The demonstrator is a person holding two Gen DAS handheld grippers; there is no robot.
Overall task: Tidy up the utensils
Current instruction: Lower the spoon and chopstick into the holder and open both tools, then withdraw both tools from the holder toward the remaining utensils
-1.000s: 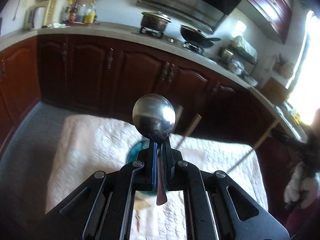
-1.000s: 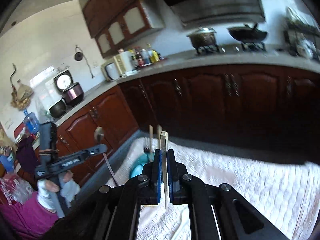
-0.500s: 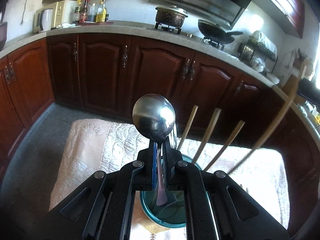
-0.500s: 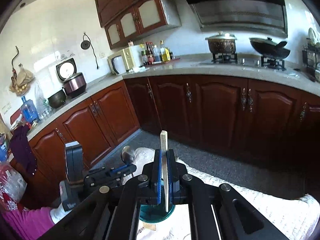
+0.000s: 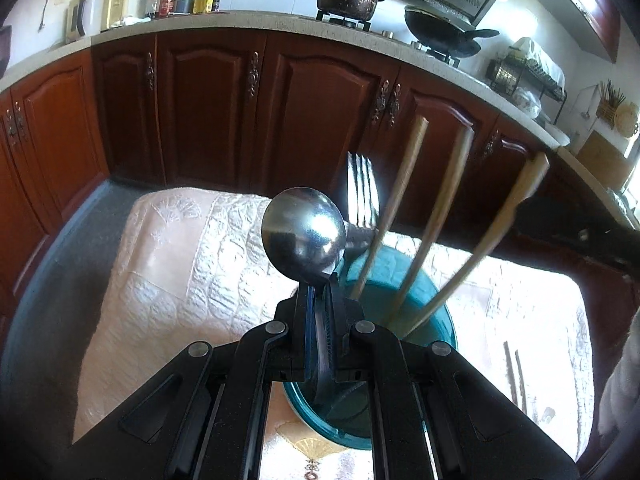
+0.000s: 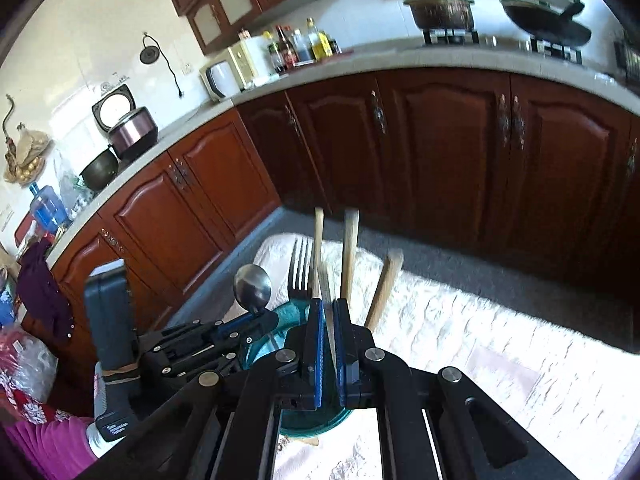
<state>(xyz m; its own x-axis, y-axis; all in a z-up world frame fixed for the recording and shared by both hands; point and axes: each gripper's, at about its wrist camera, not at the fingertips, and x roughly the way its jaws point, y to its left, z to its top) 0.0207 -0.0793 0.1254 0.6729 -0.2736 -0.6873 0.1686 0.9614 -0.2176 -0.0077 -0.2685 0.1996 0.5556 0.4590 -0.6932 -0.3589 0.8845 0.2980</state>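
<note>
A teal cup [image 5: 434,308] stands on the cloth-covered table, holding a fork [image 5: 362,184] and three wooden chopsticks [image 5: 444,220] that lean right. My left gripper [image 5: 320,292] is shut on a metal spoon [image 5: 304,234], bowl end up, with the handle hanging over the cup's left rim. In the right wrist view my right gripper [image 6: 329,308] is shut on a thin pale chopstick [image 6: 326,280], held upright over the cup [image 6: 288,316]. The fork [image 6: 300,268] and the chopsticks [image 6: 350,248] stand just beyond it. The left gripper [image 6: 256,318] and spoon [image 6: 252,284] are close on its left.
A white quilted cloth [image 5: 192,264] covers the table. Two more sticks [image 5: 514,372] lie on it right of the cup. Dark wooden cabinets [image 5: 320,112] and a counter with a stove run behind. A person's pink clothing [image 6: 40,444] shows at the lower left.
Both grippers have come down and closer to the teal cup, which now lies right under them. The spoon and the chopstick stay gripped. The right gripper has moved in beside the left one.
</note>
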